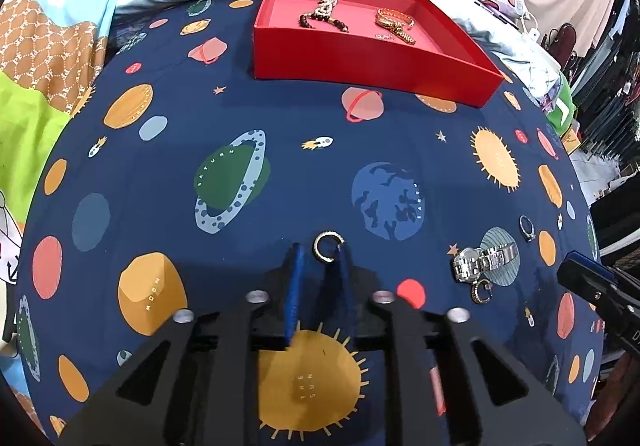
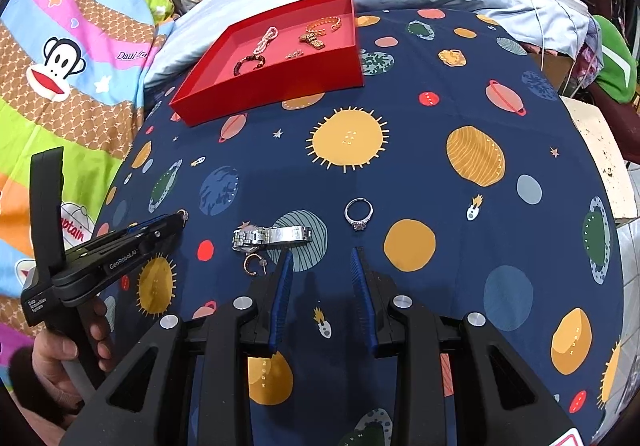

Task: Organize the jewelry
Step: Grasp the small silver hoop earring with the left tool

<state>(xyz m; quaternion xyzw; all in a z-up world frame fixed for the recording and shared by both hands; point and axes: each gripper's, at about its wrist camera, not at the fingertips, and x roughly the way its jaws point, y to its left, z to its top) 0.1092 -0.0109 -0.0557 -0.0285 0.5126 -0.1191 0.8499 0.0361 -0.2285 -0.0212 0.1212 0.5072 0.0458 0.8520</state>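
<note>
Left gripper (image 1: 323,252) tips right at hoop earring (image 1: 328,246), jaws narrow, hoop between blue pads; actual pinch? can't tell. Hoop looks tiny, light, stiff, slippery, so I'd grab across band. Left points steeply down at cloth (image 1: 280,117). Right gripper (image 2: 322,258) empty, part open, watch (image 2: 272,236) just ahead-left, ring (image 2: 359,214) ahead. Tray (image 1: 360,57) far ahead.

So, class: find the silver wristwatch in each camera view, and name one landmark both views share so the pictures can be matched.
Left wrist view: silver wristwatch lies at lower right on the planet-print cloth, right of the left tool.
Right wrist view: silver wristwatch lies at centre-left, just beyond the right tool.
Shared landmark: the red tray at the far edge of the cloth.
</note>
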